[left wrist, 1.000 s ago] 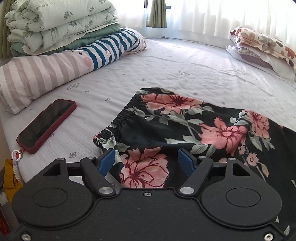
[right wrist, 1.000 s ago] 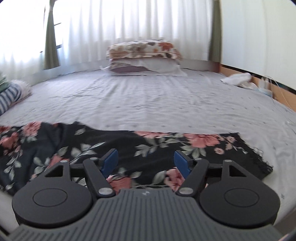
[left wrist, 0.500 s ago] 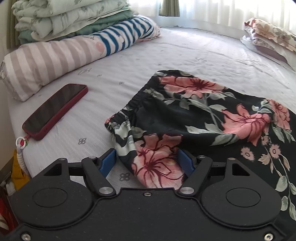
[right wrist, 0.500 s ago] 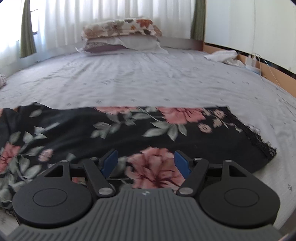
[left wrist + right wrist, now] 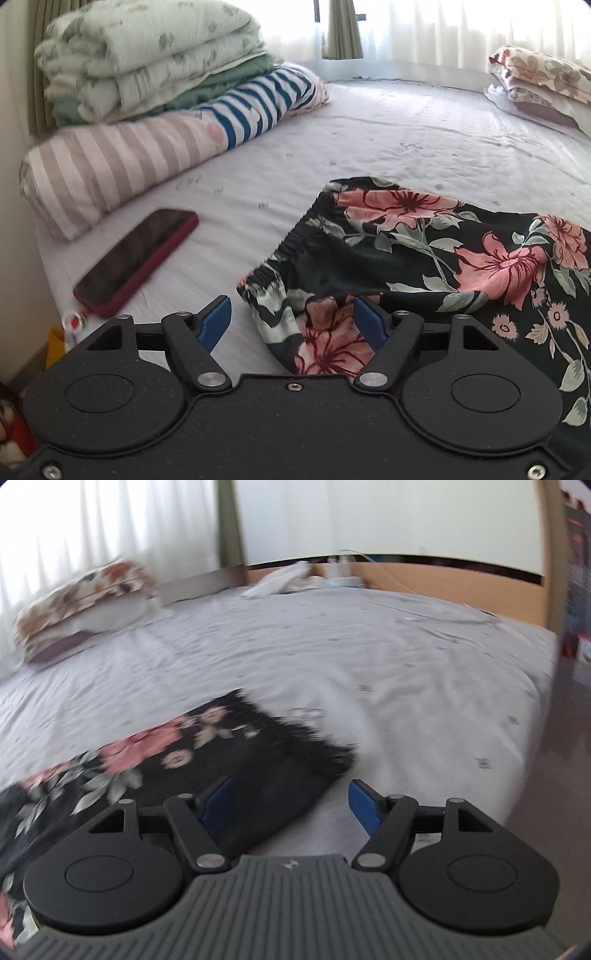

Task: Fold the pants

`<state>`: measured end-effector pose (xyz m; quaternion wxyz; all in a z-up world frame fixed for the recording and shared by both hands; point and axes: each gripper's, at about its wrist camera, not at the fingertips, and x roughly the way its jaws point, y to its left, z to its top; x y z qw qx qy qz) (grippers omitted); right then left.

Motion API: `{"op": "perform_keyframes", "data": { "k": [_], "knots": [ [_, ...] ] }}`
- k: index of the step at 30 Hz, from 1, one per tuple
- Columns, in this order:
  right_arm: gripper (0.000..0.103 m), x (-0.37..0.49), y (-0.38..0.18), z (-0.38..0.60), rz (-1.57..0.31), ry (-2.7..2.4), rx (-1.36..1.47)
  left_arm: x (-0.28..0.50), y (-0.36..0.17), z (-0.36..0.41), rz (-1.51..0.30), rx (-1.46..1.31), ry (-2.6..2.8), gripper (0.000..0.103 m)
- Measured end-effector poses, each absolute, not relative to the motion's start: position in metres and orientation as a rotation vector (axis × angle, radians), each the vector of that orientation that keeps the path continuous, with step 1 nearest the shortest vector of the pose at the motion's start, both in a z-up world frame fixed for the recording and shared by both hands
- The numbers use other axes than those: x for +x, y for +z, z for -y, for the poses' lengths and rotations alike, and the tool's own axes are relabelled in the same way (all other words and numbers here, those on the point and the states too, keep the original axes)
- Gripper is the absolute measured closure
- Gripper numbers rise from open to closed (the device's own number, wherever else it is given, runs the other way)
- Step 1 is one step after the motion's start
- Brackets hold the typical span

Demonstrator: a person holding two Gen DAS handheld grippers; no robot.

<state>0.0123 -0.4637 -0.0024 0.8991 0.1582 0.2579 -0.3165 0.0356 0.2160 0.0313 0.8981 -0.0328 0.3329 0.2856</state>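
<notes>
While your left gripper sits about where it was a second ago, its view has tilted a little: the waistband corner of the floral pants now lies between the spread blue fingers, nearer the right one, nothing pinched. A second back that corner sat more centred between them. Your right gripper has swung well over toward the leg end: before, it looked across mid-leg fabric with the window ahead; now the lacy hem corner is in front, dark cloth running under the left finger, the right finger over bare sheet. Jaws spread wide, gripping nothing. That view is motion-blurred.

Pants lie flat along the near edge of the bed, waistband on your left, hems on your right, black with pink flowers.

Surface: pale grey sheet with small printed motifs, lightly creased. A red-cased phone lies screen up left of the waistband, apart from it. Behind it a striped bolster, a blue-striped cushion and a stack of folded green quilts. Floral pillows at the far side under white curtains. Right view shows a wooden bed frame, a white wall, a crumpled white cloth at the far corner
</notes>
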Motion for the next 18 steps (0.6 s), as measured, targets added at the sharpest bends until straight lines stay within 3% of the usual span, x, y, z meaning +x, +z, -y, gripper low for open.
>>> {"op": "perform_keyframes", "data": {
  "k": [3, 7, 18],
  "knots": [
    [0.022, 0.01, -0.012, 0.485, -0.536, -0.661, 0.414, 0.038, 0.03, -0.219, -0.71, -0.075, 0.594, 0.031],
    [0.014, 0.022, -0.019, 0.485, -0.546, -0.588, 0.374, 0.036, 0.025, -0.227, -0.733, -0.173, 0.585, 0.031],
    [0.014, 0.049, -0.02, 0.491, -0.541, -0.379, 0.475, 0.034, 0.016, -0.234, -0.739, -0.275, 0.598, 0.029]
  ]
}}
